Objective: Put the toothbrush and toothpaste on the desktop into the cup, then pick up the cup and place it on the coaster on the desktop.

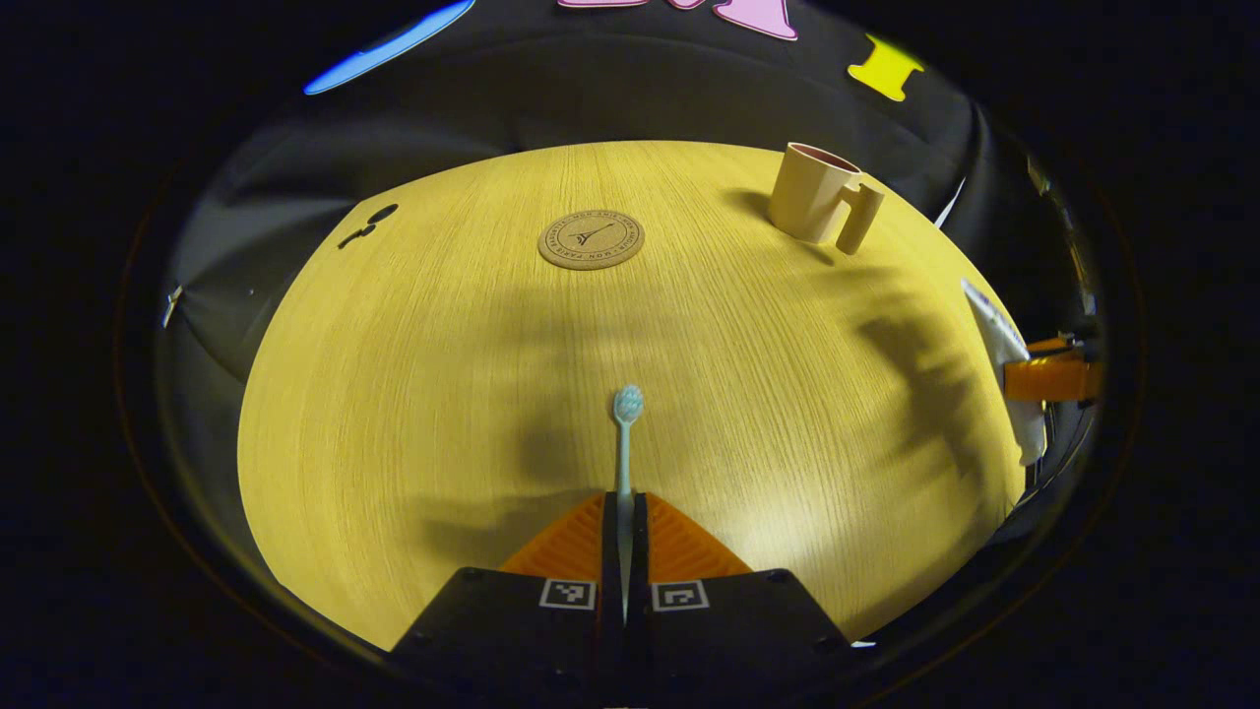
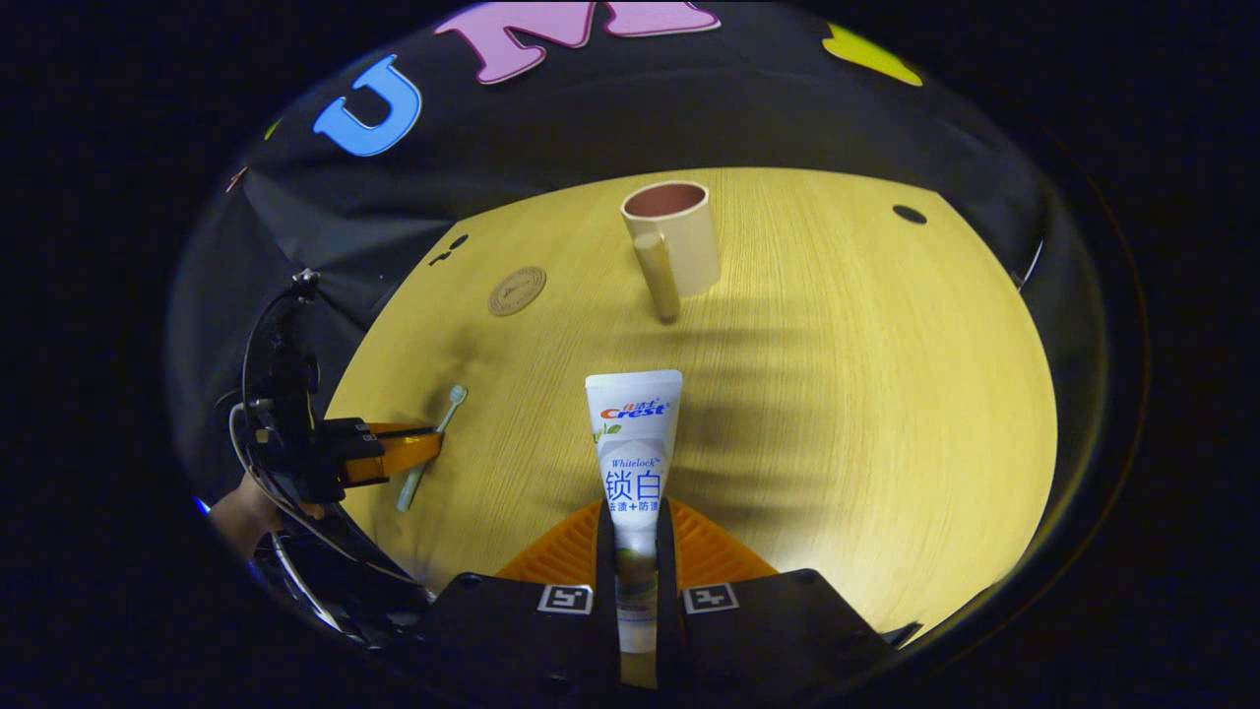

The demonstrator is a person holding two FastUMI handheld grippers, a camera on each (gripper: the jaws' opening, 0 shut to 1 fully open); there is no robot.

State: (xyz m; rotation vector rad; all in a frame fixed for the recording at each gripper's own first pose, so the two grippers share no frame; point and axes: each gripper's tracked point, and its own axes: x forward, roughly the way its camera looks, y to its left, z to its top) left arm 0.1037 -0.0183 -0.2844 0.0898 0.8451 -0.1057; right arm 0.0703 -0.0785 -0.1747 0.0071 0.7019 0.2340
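- The left gripper (image 1: 624,512) has its fingers clamped on the toothbrush (image 1: 624,443), whose long axis points straight ahead, bristles forward.
- The cup (image 2: 674,241) stands ahead of the right gripper (image 2: 636,532), which grips the toothpaste (image 2: 632,443) lengthwise; this hand seems nearer.
- Both hover above the worktop (image 1: 443,394); the coaster (image 1: 591,239) sits beyond, apart from the cup.

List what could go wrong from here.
1. The left gripper pinches the thin toothbrush low on its handle; it may twist or slip.
2. The cup is narrow, so the toothpaste in the right gripper could catch its rim and tip it.
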